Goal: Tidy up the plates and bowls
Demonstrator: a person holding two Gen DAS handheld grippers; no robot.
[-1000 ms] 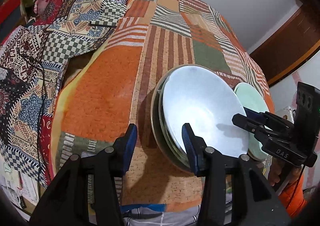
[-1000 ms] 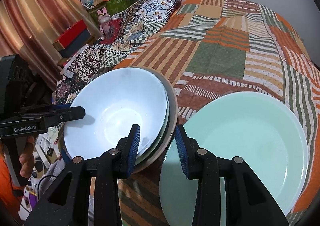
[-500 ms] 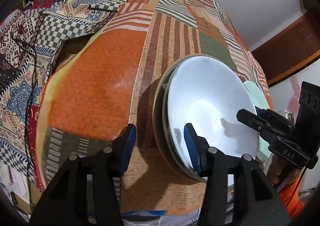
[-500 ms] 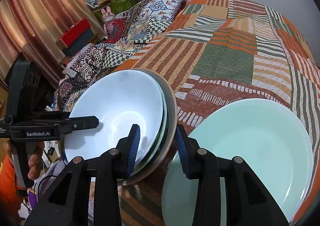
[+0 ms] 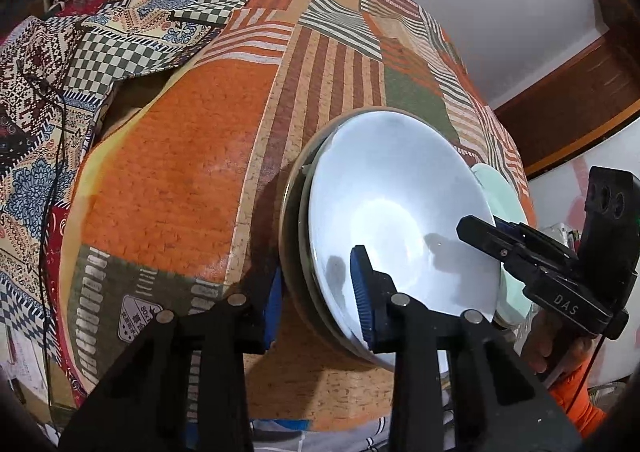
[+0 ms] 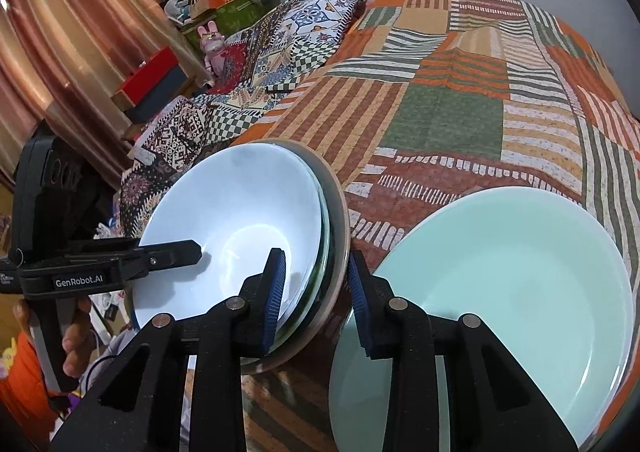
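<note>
Since a second ago: both sets of jaws have been closing. Left gripper (image 5: pixel 316 288) now clamped on the near rim of the stack of nested dishes, one pad inside the white glossy bowl (image 5: pixel 396 212) on top, the other outside against the tan outer rim. Right gripper (image 6: pixel 316 296) likewise narrowed across the stack's opposite rim (image 6: pixel 338 220), pads looking pressed to it.

Stack tilted, near the front edge of the patchwork orange-striped bedspread (image 5: pixel 168 180). Pale green round plate (image 6: pixel 520 292) flat just beside it, apart. Wide open bedspread behind and to the left.

Counted: one green plate; in the stack at least three nested rims, exact number unclear.
</note>
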